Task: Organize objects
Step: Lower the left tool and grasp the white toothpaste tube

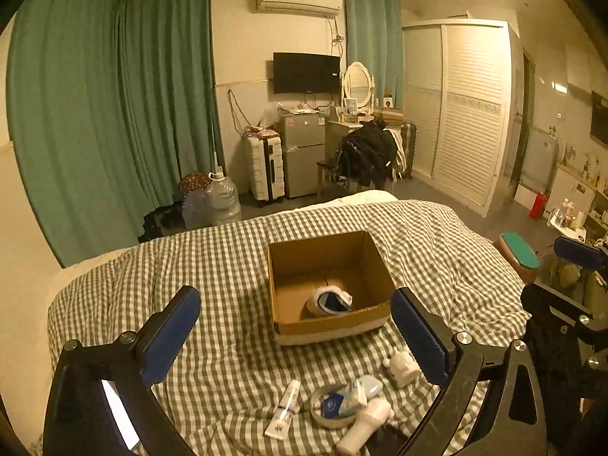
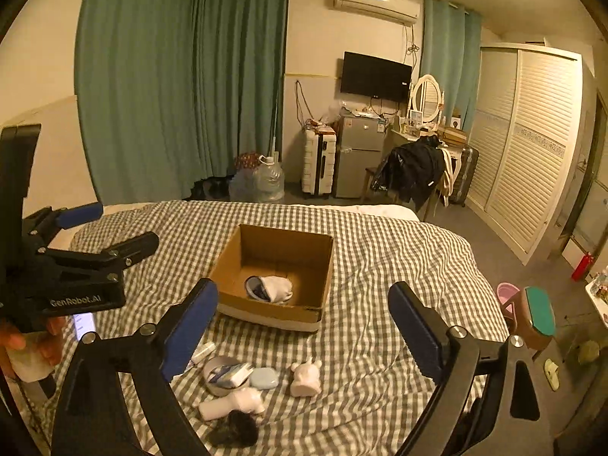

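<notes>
An open cardboard box (image 1: 326, 327) (image 2: 266, 313) sits mid-bed on the checked cover (image 1: 190, 258). Inside it lies a white and blue slipper-like item (image 1: 330, 301) (image 2: 271, 288). Nearer me on the cover lie a white tube (image 1: 283, 408), a round tin holding packets (image 1: 334, 404) (image 2: 224, 376), a pale blue case (image 2: 264, 378), a white figurine (image 1: 403, 368) (image 2: 305, 378), a white bottle (image 2: 231, 404) and a dark fuzzy thing (image 2: 233, 433). My left gripper (image 1: 294, 336) and right gripper (image 2: 304, 330) hang above these items, both open with nothing between the fingers.
A lit phone screen (image 2: 83, 323) lies at the bed's left, by a hand (image 2: 22, 342). A green-topped stool (image 2: 539, 311) and pink basin (image 2: 507, 292) stand right of the bed. Beyond the bed are water jugs (image 1: 224, 199), a suitcase, a small fridge and a clothes-draped chair (image 1: 366, 154).
</notes>
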`<state>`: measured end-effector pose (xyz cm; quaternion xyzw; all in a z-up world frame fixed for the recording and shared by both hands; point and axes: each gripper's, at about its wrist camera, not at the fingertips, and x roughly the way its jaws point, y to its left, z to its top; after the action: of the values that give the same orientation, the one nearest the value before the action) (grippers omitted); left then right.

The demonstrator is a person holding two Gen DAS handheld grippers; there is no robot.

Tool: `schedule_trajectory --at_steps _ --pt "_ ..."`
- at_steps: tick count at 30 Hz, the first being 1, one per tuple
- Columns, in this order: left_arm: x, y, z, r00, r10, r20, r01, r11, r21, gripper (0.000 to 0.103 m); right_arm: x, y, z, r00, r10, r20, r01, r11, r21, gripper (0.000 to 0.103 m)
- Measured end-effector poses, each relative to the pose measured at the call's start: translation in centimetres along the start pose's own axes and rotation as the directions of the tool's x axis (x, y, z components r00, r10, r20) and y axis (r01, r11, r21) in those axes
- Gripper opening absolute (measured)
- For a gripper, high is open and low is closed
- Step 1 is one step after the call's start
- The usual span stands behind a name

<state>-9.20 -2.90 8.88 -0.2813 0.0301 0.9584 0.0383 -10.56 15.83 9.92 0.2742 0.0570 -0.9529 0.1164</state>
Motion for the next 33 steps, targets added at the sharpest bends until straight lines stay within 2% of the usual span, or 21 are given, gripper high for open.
schedule_trajectory --at_steps 8,16,22,27,33 --pt "-0.8 0.7 -4.8 0.999 0.035 -0.02 -0.035 0.999 -0.031 0.103 -1.5 1.6 -3.7 0.999 0.033 -0.008 -0.033 0.999 0.01 0.092" --pt "1.9 1.5 -9.5 0.994 0.058 -0.095 -0.064 0.996 -0.063 0.103 1.5 1.9 -7.7 0.996 0.046 -0.078 -0.043 0.998 0.051 0.092" --pt "7.3 2.2 -13.6 0.968 0.093 -0.232 -0.107 0.993 -0.049 0.103 5.9 1.6 -10.7 0.984 0.033 -0.173 -0.024 0.998 0.055 0.092" --pt "11.1 2.7 -16.4 0.944 0.17 -0.284 -0.185 0.982 -0.027 0.103 9.5 0.8 -12.8 0.967 0.017 -0.253 -0.001 0.998 0.061 0.092" --pt "15.0 2.8 -17.9 0.919 0.109 -0.379 -0.133 0.99 -0.038 0.102 14.8 -0.8 -15.3 0.935 -0.009 -0.356 0.035 0.997 0.069 0.092"
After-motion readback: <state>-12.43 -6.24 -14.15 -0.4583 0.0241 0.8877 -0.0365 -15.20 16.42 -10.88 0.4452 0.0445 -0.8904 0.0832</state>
